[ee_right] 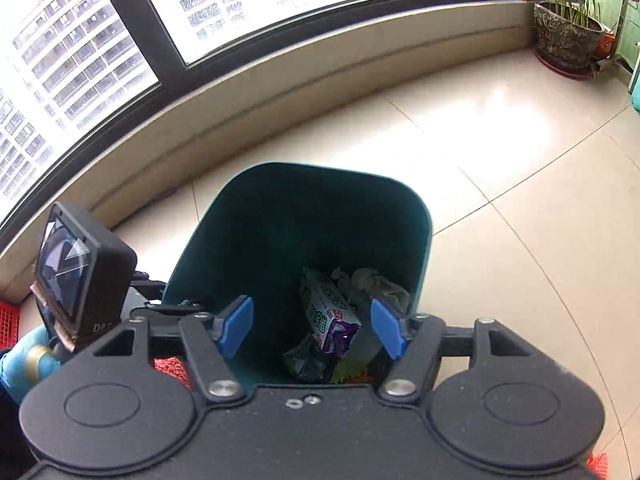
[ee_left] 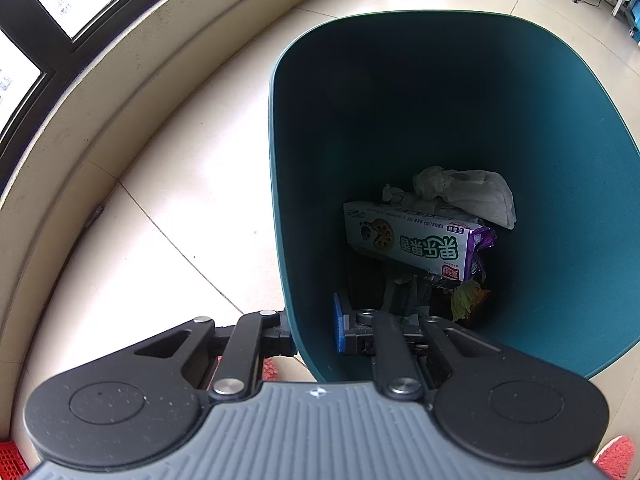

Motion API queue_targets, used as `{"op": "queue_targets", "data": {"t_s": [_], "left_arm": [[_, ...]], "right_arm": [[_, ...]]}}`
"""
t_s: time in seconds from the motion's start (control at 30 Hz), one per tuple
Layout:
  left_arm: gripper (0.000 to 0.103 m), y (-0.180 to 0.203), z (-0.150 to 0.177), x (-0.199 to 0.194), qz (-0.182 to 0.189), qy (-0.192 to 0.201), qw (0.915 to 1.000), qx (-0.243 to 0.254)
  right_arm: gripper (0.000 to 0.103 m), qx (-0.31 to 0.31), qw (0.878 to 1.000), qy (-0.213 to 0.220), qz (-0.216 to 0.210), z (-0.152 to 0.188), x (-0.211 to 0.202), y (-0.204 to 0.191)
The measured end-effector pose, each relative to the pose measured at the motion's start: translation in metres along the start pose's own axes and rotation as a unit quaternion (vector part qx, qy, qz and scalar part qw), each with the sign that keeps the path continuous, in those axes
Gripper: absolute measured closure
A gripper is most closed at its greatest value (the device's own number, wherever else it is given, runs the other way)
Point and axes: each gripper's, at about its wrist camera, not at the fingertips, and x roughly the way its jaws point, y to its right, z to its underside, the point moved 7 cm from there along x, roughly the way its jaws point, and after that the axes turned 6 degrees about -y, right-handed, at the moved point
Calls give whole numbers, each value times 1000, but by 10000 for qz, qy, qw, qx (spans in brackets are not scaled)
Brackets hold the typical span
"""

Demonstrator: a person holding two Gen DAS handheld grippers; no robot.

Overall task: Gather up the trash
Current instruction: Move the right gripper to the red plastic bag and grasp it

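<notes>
A teal trash bin stands on the tiled floor. Inside lie a white snack box with green lettering, crumpled paper and dark wrappers beneath. My left gripper is shut on the bin's near wall, with one finger outside and the blue-padded finger inside. In the right wrist view, my right gripper hangs open above the bin. Nothing is between its blue pads; the snack box and paper lie far below. The left gripper's camera shows at the left, held by a blue-gloved hand.
A low beige ledge under large windows curves behind the bin. A patterned plant pot stands at the far right. A red mesh basket sits at the lower left. Pale floor tiles spread to the right of the bin.
</notes>
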Motion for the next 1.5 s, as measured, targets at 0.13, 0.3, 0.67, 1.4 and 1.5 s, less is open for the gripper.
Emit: {"op": "queue_targets", "data": {"t_s": [0.13,0.3,0.67,1.4,1.5], "left_arm": [[88,-7,5,18,-2,-16,10000,-26],[88,-7,7,25,-47,-22,10000,-23],[88,-4,7,30,-133,-94,9999,-17],[88,3,12,41,-194,-196,9995,120],[88,3,11,43,-186,-193,9995,135]], "right_arm": [[22,133,9992,265,267,13,-35,35],[16,843,9935,336,690,49,-47,108],[11,2748,9495,-432,1453,166,32,275],[17,4433,8640,-1494,1863,280,186,331],[37,4405,8625,-1567,1938,286,184,332]]}}
